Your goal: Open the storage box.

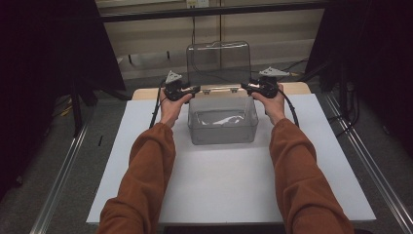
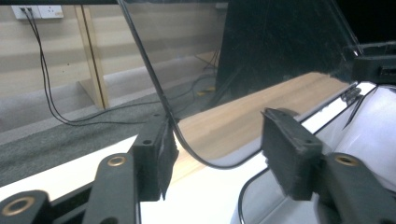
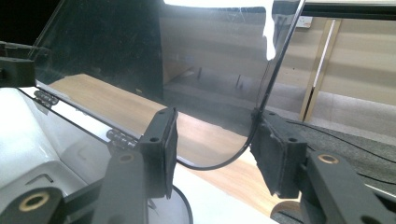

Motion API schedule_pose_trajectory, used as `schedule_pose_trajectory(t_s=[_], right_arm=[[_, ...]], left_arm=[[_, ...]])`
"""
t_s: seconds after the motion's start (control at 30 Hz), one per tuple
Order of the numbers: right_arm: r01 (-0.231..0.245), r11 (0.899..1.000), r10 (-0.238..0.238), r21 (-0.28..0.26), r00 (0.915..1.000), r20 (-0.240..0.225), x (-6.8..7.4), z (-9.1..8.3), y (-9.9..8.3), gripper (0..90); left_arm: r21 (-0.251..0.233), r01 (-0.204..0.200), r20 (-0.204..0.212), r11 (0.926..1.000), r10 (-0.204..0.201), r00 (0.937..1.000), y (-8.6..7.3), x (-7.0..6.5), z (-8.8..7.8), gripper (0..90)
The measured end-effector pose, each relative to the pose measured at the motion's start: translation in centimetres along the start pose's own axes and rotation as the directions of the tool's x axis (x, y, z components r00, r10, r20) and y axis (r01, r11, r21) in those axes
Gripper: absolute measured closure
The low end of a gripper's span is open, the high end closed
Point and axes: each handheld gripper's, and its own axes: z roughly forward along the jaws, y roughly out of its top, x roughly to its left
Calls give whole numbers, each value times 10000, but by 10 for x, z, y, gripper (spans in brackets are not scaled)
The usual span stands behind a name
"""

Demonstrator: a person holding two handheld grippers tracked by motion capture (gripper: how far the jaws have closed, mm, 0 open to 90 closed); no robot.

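Item: clear box (image 1: 222, 127), mid-table, lid (image 1: 218, 63) raised upright on rear hinges. Left gripper (image 1: 194, 89) and right gripper (image 1: 246, 87): 2 sets of jaws spread around the lid's lower corners, not clamping. Handling advice: release both sides evenly, withdraw sideways, avoid tipping lid.

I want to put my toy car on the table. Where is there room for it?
The white table top is bare in front of the clear box, between the two sleeves. There are also bare strips left and right of the box, outside the arms. It is crowded at the back, where the left gripper and right gripper meet the upright lid.
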Motion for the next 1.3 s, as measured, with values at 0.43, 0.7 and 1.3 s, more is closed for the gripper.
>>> schedule_pose_trajectory(t_s=[0.43,0.7,1.3], right_arm=[[-361,9993,361,-23,9993,49,-2,1,-3,495],[-293,9996,292,12,9994,201,-1,1,-2,481],[-783,9969,776,81,9949,650,-4,1,-8,340]], left_arm=[[99,238,43,9997,-238,9997,-2,1,1,410],[122,292,23,9995,-292,9996,-2,1,0,410],[91,412,-122,9991,-410,9991,-4,-1,-1,358]])
